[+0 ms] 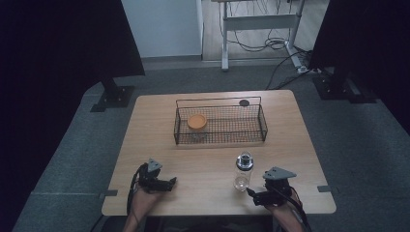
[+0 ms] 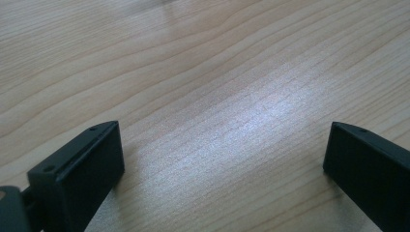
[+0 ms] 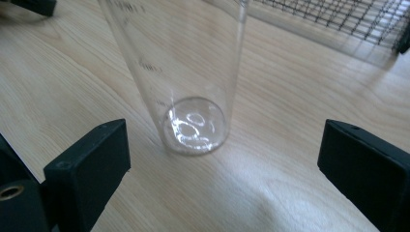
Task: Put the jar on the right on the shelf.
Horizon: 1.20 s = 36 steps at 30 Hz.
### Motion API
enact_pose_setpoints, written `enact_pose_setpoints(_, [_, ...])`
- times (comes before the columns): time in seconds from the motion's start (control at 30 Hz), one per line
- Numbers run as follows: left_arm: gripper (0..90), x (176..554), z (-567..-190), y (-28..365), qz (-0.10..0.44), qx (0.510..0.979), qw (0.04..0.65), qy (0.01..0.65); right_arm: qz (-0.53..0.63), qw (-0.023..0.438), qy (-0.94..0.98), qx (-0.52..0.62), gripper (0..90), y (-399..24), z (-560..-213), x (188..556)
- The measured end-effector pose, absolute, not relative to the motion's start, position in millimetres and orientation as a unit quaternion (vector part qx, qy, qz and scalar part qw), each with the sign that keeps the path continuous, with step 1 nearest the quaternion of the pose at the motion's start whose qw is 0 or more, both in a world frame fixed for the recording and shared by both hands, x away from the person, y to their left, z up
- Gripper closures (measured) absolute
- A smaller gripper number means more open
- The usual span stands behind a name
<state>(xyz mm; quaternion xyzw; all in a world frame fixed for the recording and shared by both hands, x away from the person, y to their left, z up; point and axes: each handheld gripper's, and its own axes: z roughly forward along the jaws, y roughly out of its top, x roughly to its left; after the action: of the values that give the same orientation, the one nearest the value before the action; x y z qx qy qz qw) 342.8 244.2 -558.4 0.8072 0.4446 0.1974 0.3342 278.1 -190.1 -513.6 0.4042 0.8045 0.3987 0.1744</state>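
Observation:
A clear plastic bottle with a dark cap stands upright on the wooden table, near the front right. In the right gripper view its transparent base stands just ahead of my right gripper, whose jaws are wide apart and touch nothing. In the high view the right gripper sits just below and right of the bottle. My left gripper rests at the front left, open over bare wood. A black wire basket behind holds an orange lid.
A small dark round disc lies on the table behind the basket's right end. Black stands flank the table on grey carpet. A white desk frame with cables stands farther back.

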Motion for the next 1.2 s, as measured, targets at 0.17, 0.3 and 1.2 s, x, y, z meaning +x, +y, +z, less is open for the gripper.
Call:
enact_pose_setpoints(0.17, [0.6, 343, -558, 244, 0.197, 0.807, 0.334, 0.445, 0.404, 0.173, 0.806, 0.397, 4.6, -186, -509, 280])
enact_pose_setpoints(0.3, [0.6, 343, -558, 244, 0.198, 0.807, 0.334, 0.445, 0.415, 0.167, 0.805, 0.39, 5.1, -182, -505, 283])
enact_pose_setpoints(1.2, [0.6, 343, -558, 244, 0.198, 0.806, 0.334, 0.446, 0.428, 0.159, 0.812, 0.364, 13.9, -163, -486, 302])
